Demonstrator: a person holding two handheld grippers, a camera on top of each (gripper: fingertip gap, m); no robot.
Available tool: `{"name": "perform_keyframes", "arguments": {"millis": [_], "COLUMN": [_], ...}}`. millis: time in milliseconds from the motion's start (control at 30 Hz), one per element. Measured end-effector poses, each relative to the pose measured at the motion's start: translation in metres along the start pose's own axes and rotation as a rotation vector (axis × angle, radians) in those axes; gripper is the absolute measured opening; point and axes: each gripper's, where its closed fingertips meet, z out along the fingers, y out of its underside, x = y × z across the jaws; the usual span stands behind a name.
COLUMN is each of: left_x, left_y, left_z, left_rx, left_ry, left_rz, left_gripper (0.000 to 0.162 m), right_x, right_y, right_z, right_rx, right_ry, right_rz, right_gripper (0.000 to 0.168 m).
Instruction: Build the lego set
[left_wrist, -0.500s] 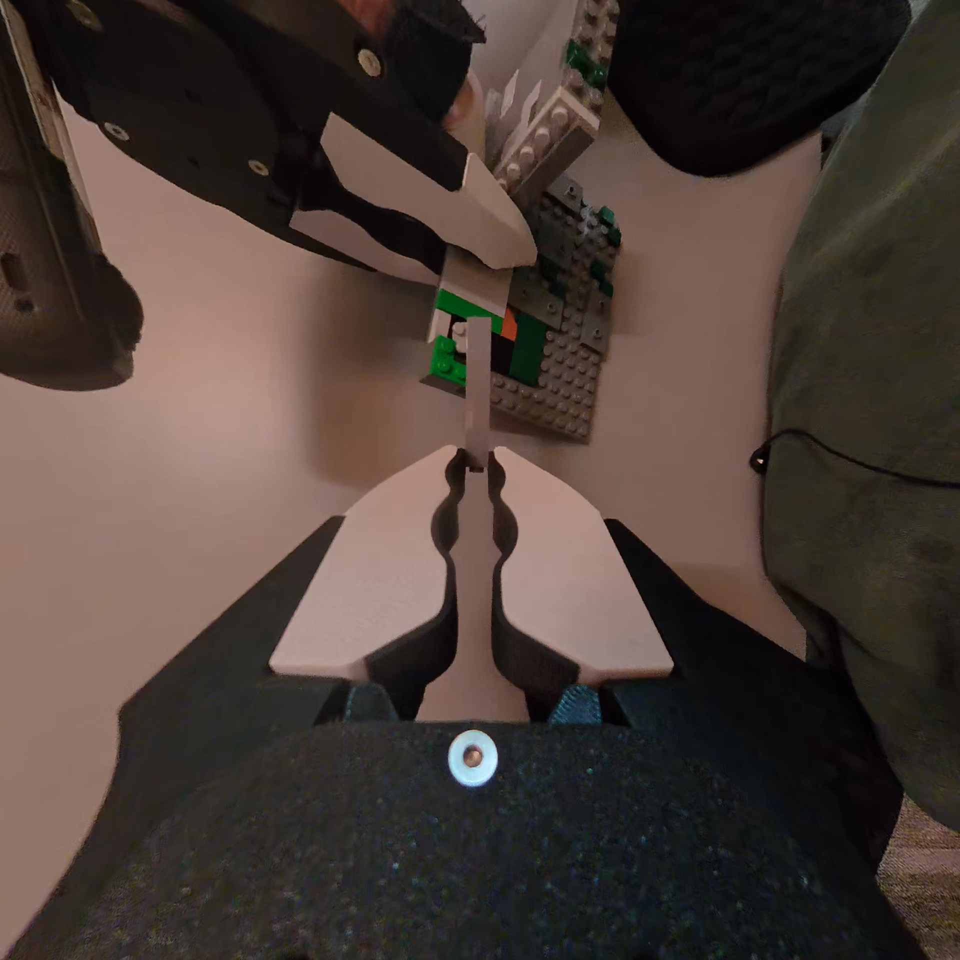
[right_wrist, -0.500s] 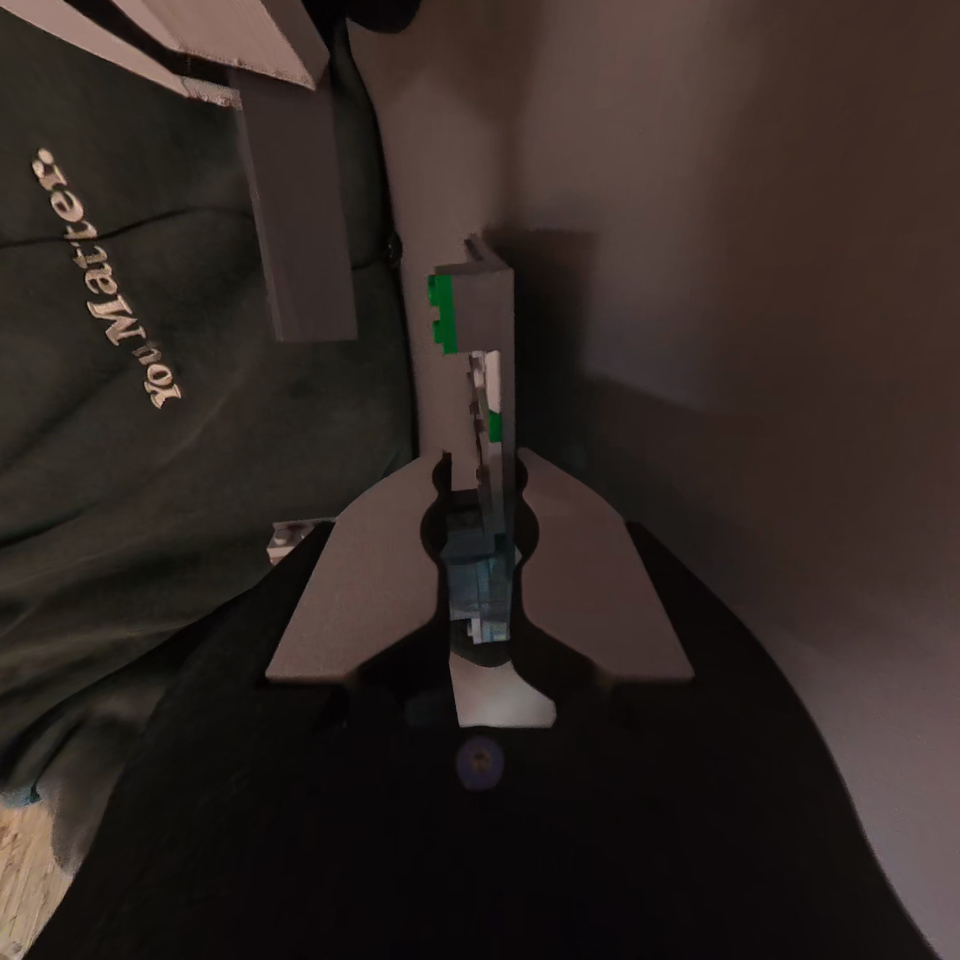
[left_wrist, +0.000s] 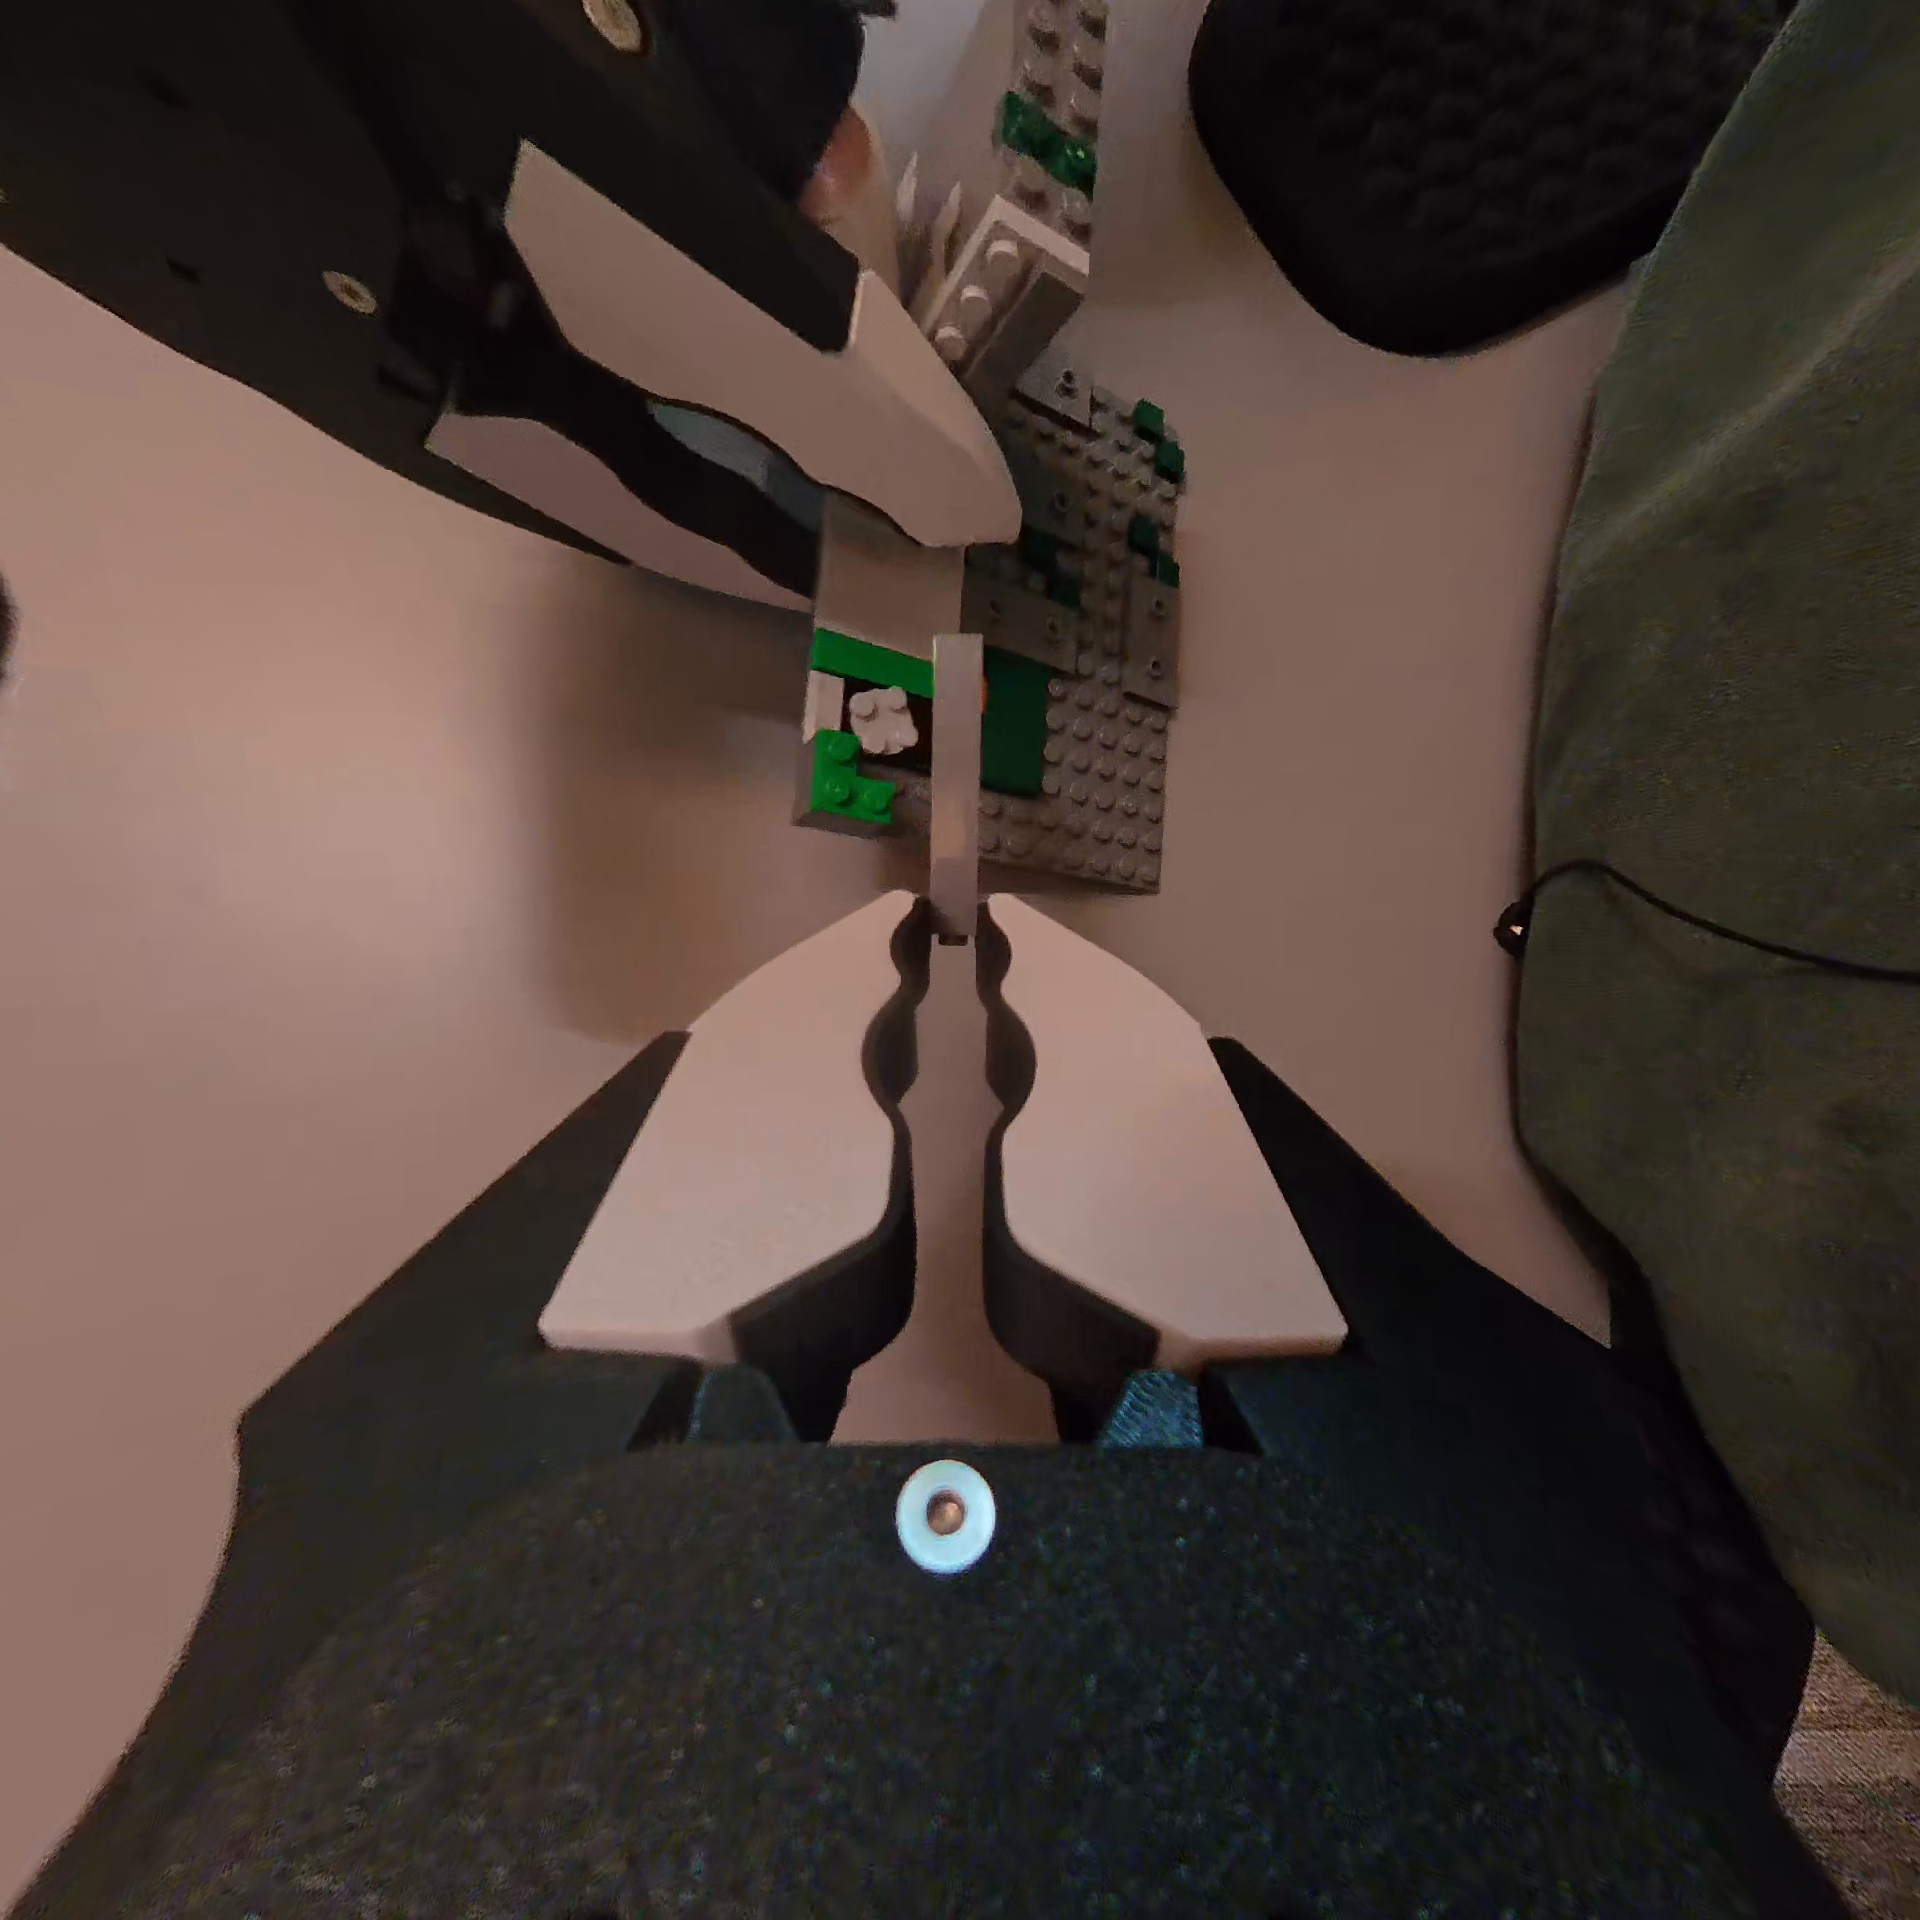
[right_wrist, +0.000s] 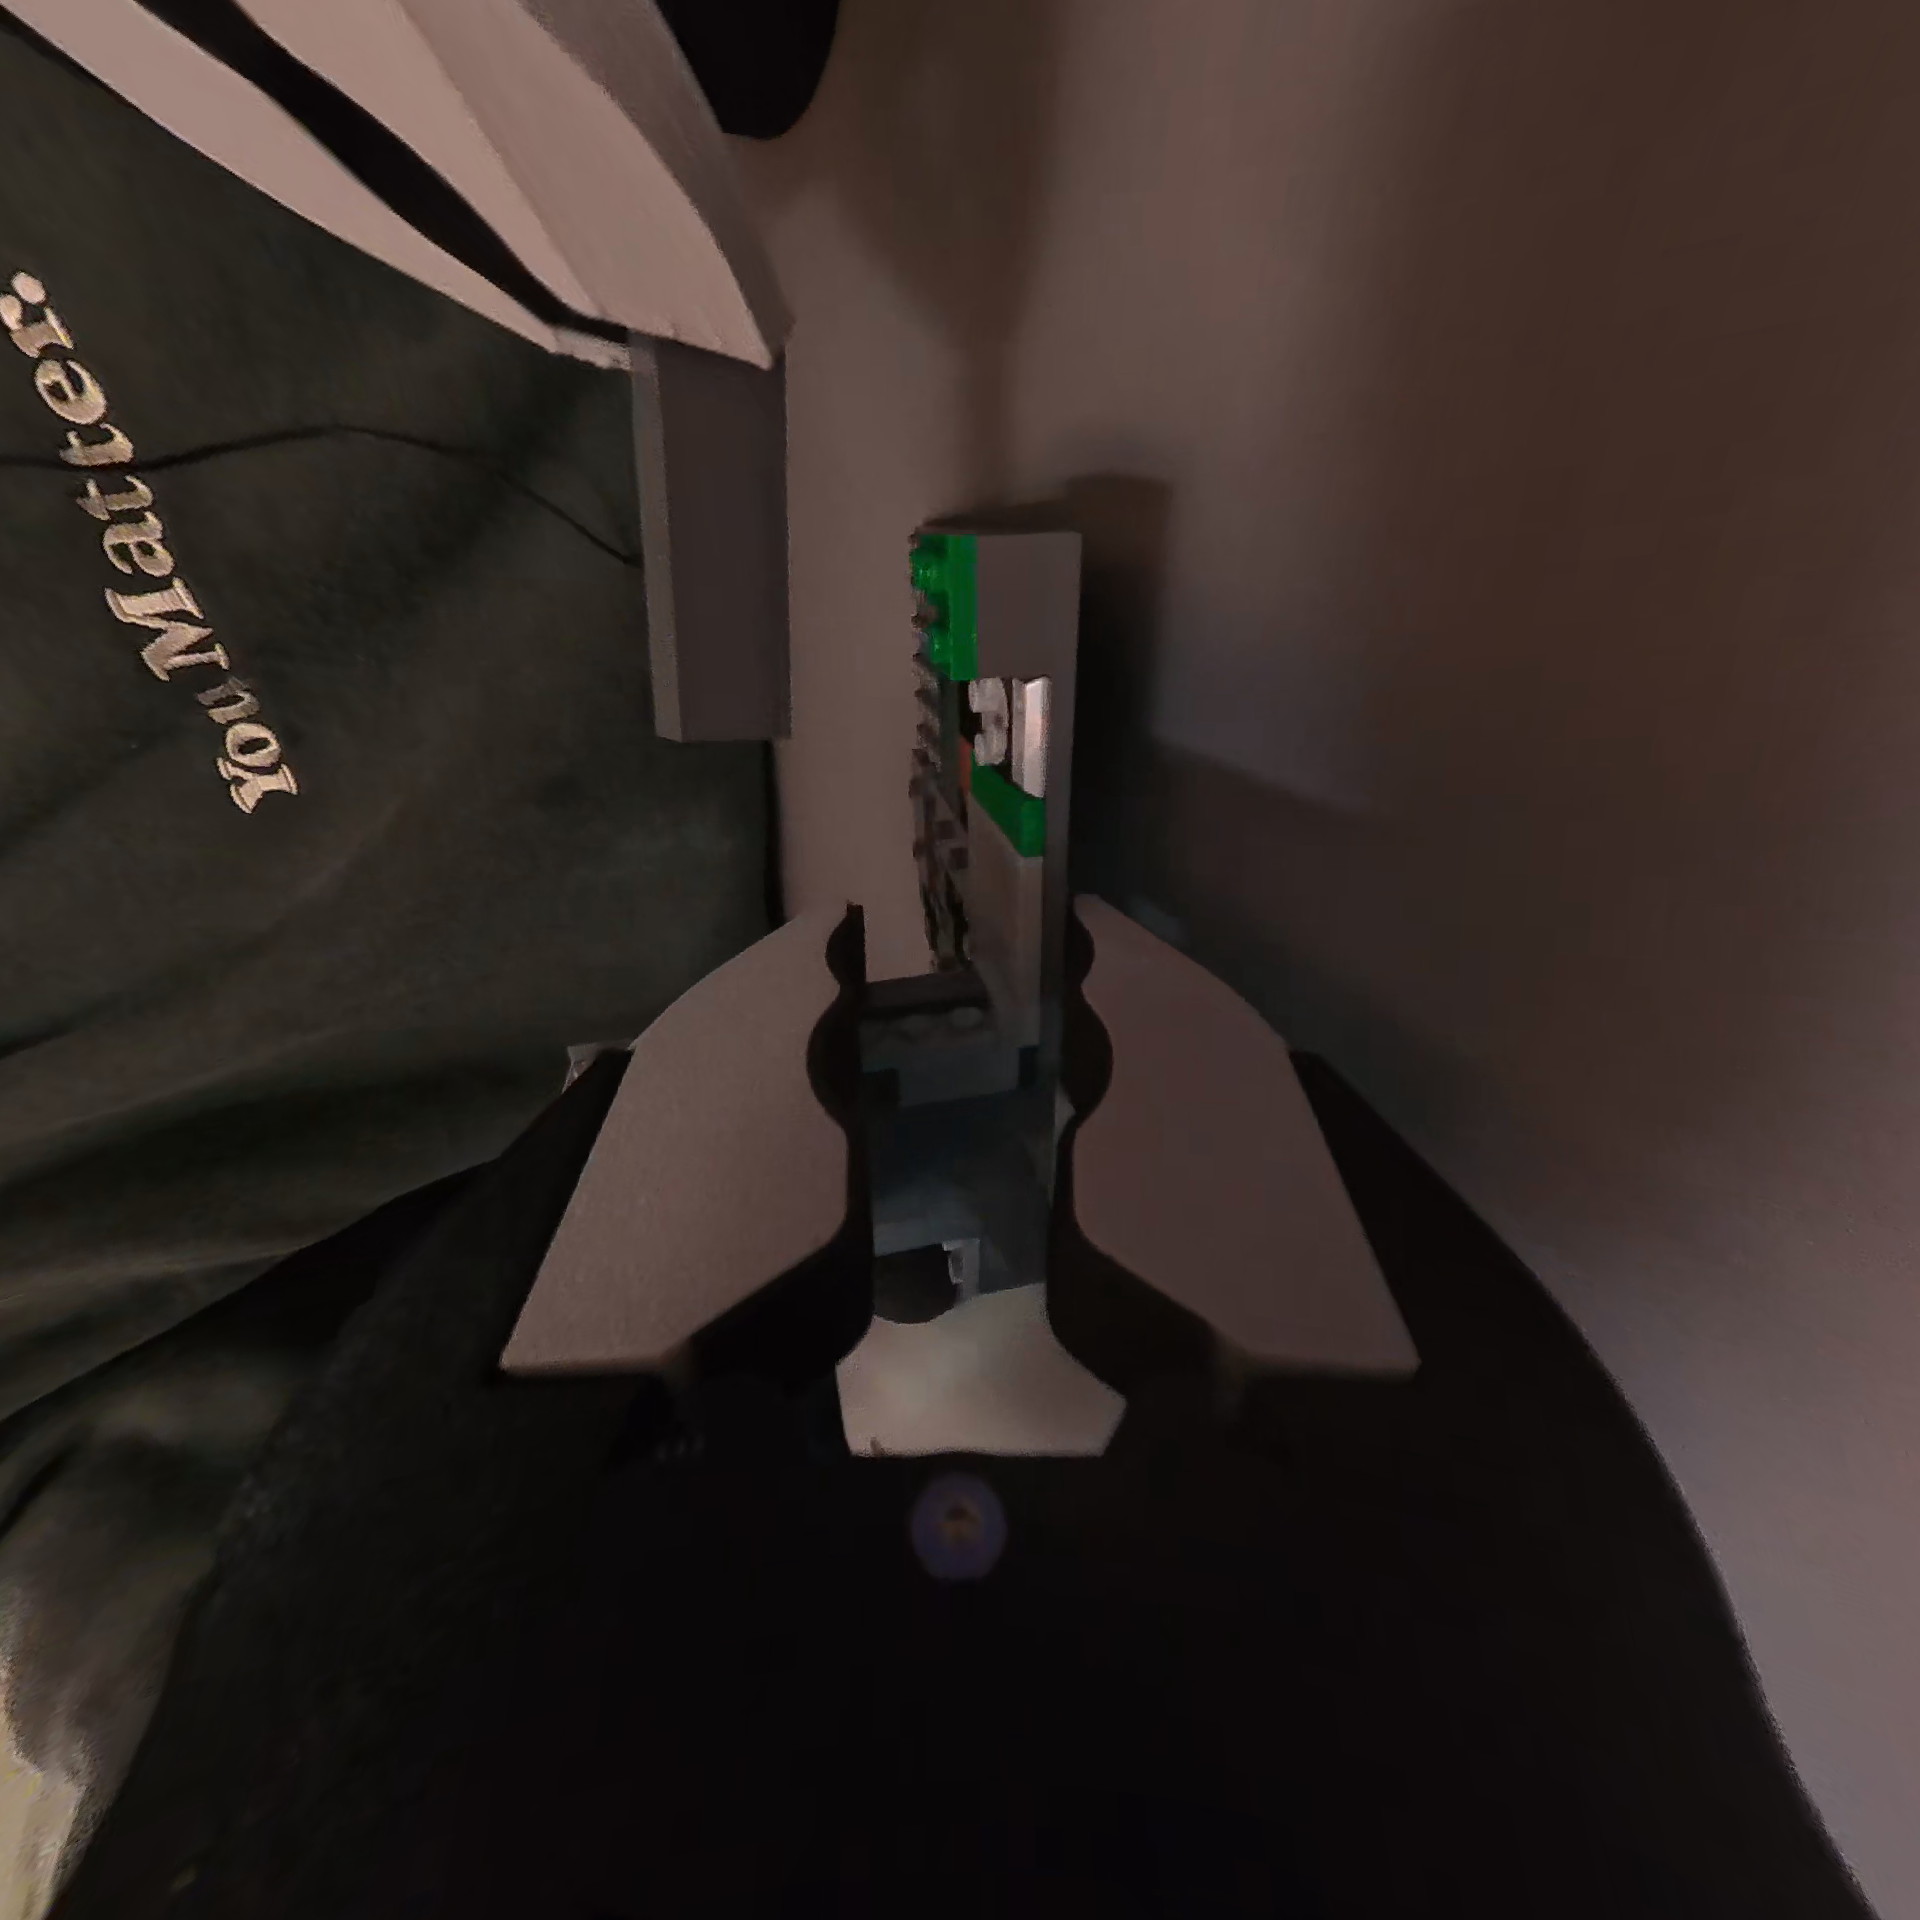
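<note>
My left gripper (left_wrist: 951, 914) is shut on a thin grey plate (left_wrist: 956, 769), seen edge-on and pointing at the lego build (left_wrist: 1101, 748). The build is a grey studded base with green pieces (left_wrist: 852, 790) and a small white round piece (left_wrist: 881, 719). My right gripper (left_wrist: 894, 561) comes in from the upper left and grips the build's grey wall. In the right wrist view my right gripper (right_wrist: 966, 925) is shut on the build (right_wrist: 1023, 603), held on edge. The left gripper (right_wrist: 665, 348) holds the grey plate (right_wrist: 717, 561) just left of the build, apart from it.
A light grey lego assembly (left_wrist: 1039, 208) lies beyond the build on the pale table (left_wrist: 416, 831). A black padded object (left_wrist: 1455, 156) sits at the top right. A person's dark green sweatshirt (left_wrist: 1745, 727) with a thin black cable (left_wrist: 1662, 914) fills the right side. The gap from one gripper's tips to the other's is roughly 8 centimeters.
The left gripper and its grey plate have moved closer to the build, which now looks larger. In the right wrist view the plate has shifted right and down. Both grips are unchanged.
</note>
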Motion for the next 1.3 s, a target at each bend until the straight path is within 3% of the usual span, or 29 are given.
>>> {"name": "perform_keyframes", "arguments": {"millis": [367,667,800,1000,1133,1300], "left_x": [0.005,-0.006,-0.011,-0.017,-0.017,-0.015], "left_y": [0.007,0.016,0.023,0.010,0.000,-0.007], "left_z": [0.003,-0.005,-0.011,-0.014,-0.019,-0.024], "left_rx": [0.021,0.000,-0.088,-0.226,-0.247,-0.179], "left_ry": [0.010,-0.034,-0.042,-0.019,-0.027,-0.032], "left_rz": [-0.022,-0.060,-0.057,0.011,0.034,0.007], "left_gripper": [0.007,0.007,0.007,0.007,0.007,0.007], "right_x": [0.000,-0.003,-0.014,-0.033,-0.035,-0.042], "right_y": [-0.015,-0.040,-0.057,-0.079,-0.079,-0.071], "right_z": [-0.006,-0.032,-0.052,-0.041,-0.049,-0.051], "right_rx": [0.061,0.285,0.421,0.413,0.501,0.630], "right_ry": [0.010,0.071,0.341,0.705,0.802,0.808], "right_rz": [-0.049,-0.148,-0.336,-0.468,-0.466,-0.478], "right_gripper": [0.057,0.048,0.043,0.033,0.028,0.031]}}
